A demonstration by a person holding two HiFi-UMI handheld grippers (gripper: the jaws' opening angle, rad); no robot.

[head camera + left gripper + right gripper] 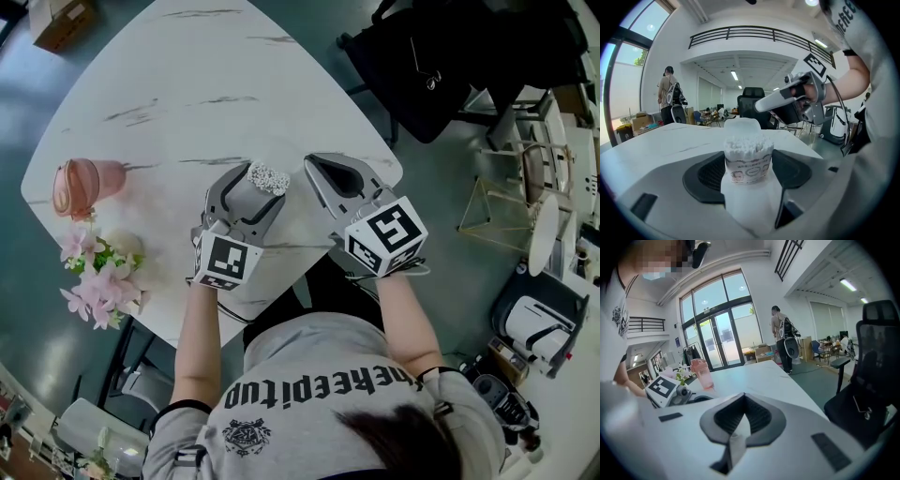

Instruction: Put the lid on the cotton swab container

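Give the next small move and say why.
Probably open the right gripper and fetch the lid: its jaws stand together with no lid visible between them, while the left gripper holds the cotton swab container uncapped, swabs exposed.

Head cam is aimed steeply down from overhead at table [187,94]. Each gripper cam is set low, close behind own jaws, faced across it. Right gripper [761,105] is caught by left cam, left gripper [686,397] by right cam.

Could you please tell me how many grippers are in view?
2. The left gripper is over the table's near edge, shut on the cotton swab container; the right gripper is just to its right, jaws together. None seems hidden.
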